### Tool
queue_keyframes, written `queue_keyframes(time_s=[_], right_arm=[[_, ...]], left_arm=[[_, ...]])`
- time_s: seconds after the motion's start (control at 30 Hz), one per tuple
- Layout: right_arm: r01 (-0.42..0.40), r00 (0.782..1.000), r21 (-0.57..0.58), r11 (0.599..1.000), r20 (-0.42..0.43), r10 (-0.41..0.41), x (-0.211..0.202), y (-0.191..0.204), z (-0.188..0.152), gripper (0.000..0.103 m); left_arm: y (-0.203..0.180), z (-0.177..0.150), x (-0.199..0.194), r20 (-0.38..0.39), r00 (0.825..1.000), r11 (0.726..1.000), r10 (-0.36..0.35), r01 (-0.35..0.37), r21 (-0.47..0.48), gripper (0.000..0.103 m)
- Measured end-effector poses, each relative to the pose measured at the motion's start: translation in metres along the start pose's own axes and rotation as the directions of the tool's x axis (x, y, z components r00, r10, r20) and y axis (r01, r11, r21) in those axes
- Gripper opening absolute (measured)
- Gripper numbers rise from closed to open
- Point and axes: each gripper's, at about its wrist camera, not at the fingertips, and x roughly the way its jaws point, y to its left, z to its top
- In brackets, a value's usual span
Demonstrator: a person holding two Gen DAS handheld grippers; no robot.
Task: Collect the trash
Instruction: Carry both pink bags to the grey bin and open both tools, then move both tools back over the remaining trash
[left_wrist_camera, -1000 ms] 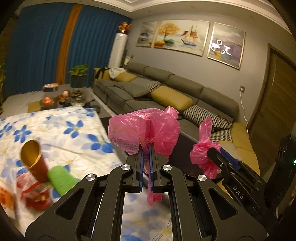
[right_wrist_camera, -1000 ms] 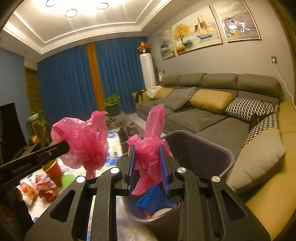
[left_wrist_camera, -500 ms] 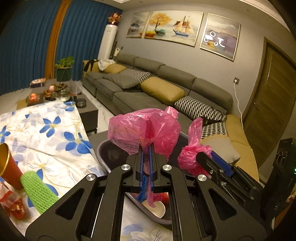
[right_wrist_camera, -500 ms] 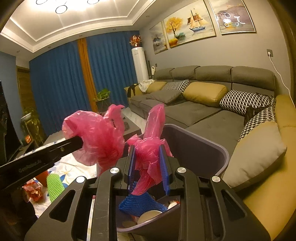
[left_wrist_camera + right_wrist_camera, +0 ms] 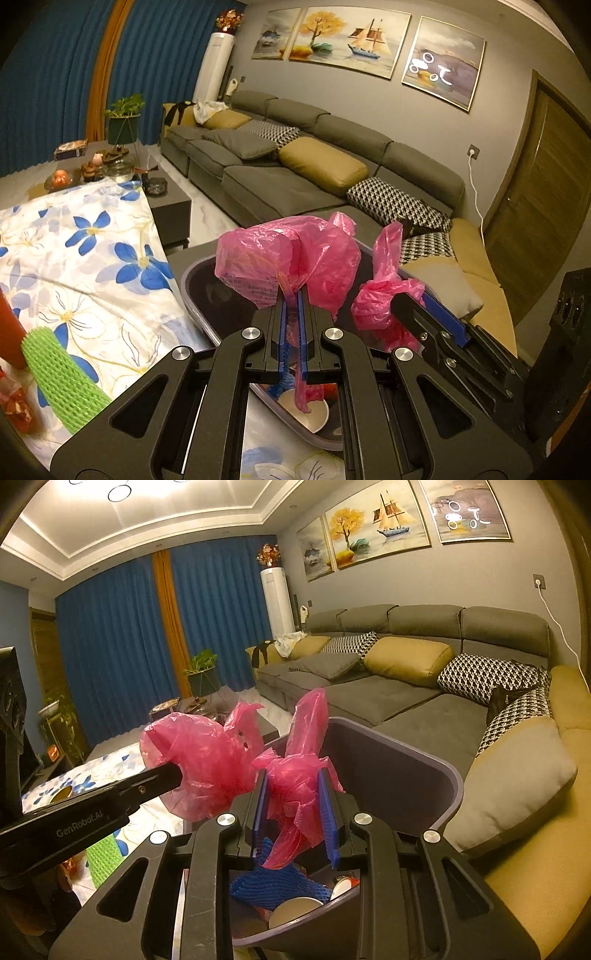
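Two grippers, left (image 5: 291,314) and right (image 5: 293,797), each with jaws pinching one of two pink bag handles (image 5: 284,258) (image 5: 299,775) above one trash bin (image 5: 399,775).

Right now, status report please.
Left hand-held gripper shut on pink bag. Right hand-held gripper likewise. Both above purple bin. Nothing blocking.

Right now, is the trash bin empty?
No, the right wrist view shows the bin already holding blue foam netting and a white paper cup.
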Motion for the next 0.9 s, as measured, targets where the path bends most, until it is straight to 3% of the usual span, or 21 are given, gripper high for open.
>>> queue_keyframes(time_s=[0.13,0.27,0.33,0.4,0.47,0.6,0.77,0.9], right_arm=[[-0.001,1.000,0.006,1.000,-0.003,0.001,0.001,0.000,0.003,0.029],[0.001,1.000,0.010,1.000,0.003,-0.001,-0.001,-0.001,0.004,0.040],[0.003,1.000,0.013,1.000,0.004,-0.003,-0.001,-0.003,0.004,0.041],[0.003,1.000,0.021,1.000,0.008,-0.003,-0.004,-0.005,0.005,0.044],[0.007,1.000,0.024,1.000,0.018,-0.008,-0.009,-0.006,0.006,0.047],[0.015,0.999,0.026,1.000,0.044,-0.016,-0.021,-0.006,0.006,0.063],[0.012,0.996,0.017,1.000,0.094,-0.013,-0.043,0.001,0.007,0.083],[-0.012,0.994,-0.005,1.000,0.108,0.013,-0.056,0.016,0.004,0.091]], left_arm=[[0.000,-0.001,0.004,-0.013,1.000,1.000,-0.004,0.004,0.000,0.005],[0.001,-0.002,0.004,-0.018,1.000,1.000,-0.003,0.003,-0.003,0.012],[0.001,-0.003,0.004,-0.019,1.000,1.000,0.007,-0.007,-0.002,0.024],[0.002,-0.004,0.000,-0.012,1.000,1.000,0.018,-0.018,-0.004,0.045],[0.005,-0.005,-0.004,-0.001,1.000,1.000,0.026,-0.027,-0.009,0.053],[0.014,-0.009,-0.023,0.040,0.996,0.997,0.075,-0.075,-0.023,0.078],[0.028,-0.014,-0.055,0.087,0.984,0.987,0.156,-0.153,-0.046,0.089],[0.044,-0.027,-0.093,0.131,0.958,0.966,0.256,-0.250,-0.059,0.092]])
